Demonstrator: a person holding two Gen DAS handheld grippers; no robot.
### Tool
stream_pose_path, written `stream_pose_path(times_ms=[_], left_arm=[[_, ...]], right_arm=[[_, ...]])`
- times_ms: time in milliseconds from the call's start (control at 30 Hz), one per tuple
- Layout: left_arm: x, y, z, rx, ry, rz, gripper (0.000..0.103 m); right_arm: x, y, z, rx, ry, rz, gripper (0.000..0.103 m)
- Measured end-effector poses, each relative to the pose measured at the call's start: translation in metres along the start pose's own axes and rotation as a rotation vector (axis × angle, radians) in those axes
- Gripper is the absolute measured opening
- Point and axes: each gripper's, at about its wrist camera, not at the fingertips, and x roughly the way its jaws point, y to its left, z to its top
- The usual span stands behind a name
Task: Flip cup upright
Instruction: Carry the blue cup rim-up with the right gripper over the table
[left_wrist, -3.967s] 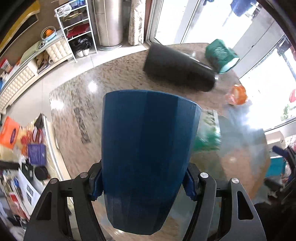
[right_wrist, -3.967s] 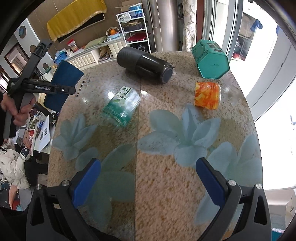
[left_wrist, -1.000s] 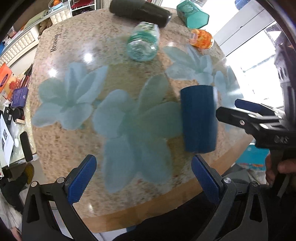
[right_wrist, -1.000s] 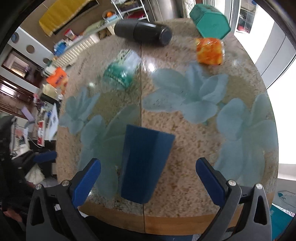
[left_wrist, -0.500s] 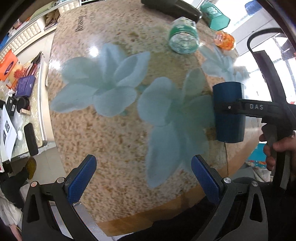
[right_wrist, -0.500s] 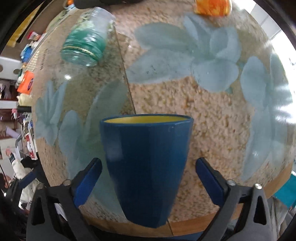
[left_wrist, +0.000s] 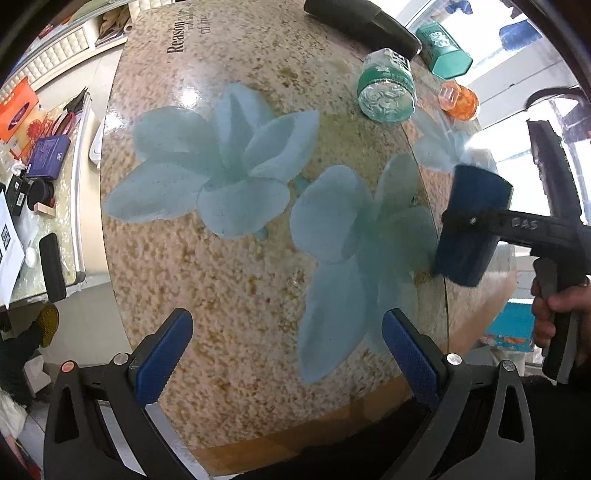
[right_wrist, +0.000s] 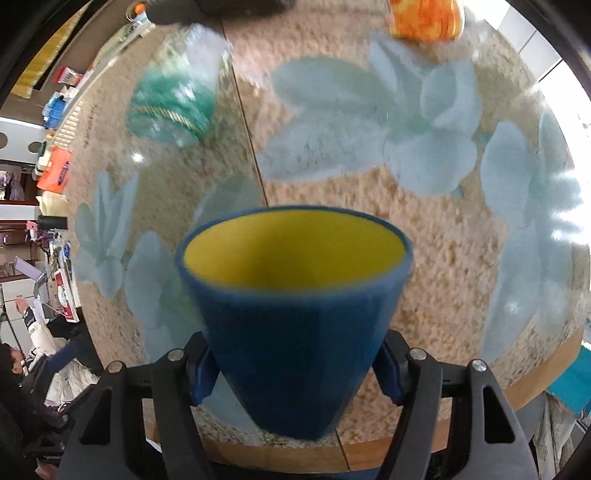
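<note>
Now we tip the cup (right_wrist: 295, 317) mouth-up.
Our right gripper (right_wrist: 295, 365) clamps its narrow base at lower centre for turning; left gripper (left_wrist: 284, 354) gapes empty.

Four seconds ago the blue cup (right_wrist: 295, 325) was clamped mouth-away in the left claw (left_wrist: 286, 347); it has since been released onto the table (left_wrist: 236, 280) on its side, and the left claw is now seen spread wide with nothing between its pads. The right claw (right_wrist: 293, 365), wide apart and bare a second ago, has been closed on the cup's lower body. Since half a second ago the cup has been tilted further, so that more of its yellow inside is shown to the right wrist camera.
</note>
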Motion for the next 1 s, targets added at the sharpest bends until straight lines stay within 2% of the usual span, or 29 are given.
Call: stream_pose_path(times_ms=[233, 333, 500, 600, 767, 1000], left_arm=[[-0.006, -0.003, 0.001, -0.042, -0.021, 0.024, 0.103], [-0.009, -0.003, -0.001, -0.071, -0.029, 0.044, 0.103], [-0.015, -0.008, -0.003, -0.145, -0.058, 0.101, 0.103], [-0.019, -0.014, -0.003, -0.178, -0.074, 0.115, 0.103], [-0.023, -0.023, -0.007, -0.212, -0.1, 0.137, 0.103], [-0.016, -0.025, -0.011, -0.219, -0.076, 0.159, 0.103]], right_arm=[[-0.035, 0.004, 0.021, -0.108, -0.141, 0.023, 0.067], [-0.048, 0.009, 0.028, -0.194, -0.224, -0.004, 0.067], [-0.052, 0.011, 0.03, -0.397, -0.385, -0.085, 0.067], [-0.036, 0.007, 0.033, -0.464, -0.443, -0.081, 0.067], [-0.019, 0.006, 0.022, -0.547, -0.499, -0.065, 0.067], [-0.016, 0.004, 0.008, -0.585, -0.526, -0.061, 0.067]])
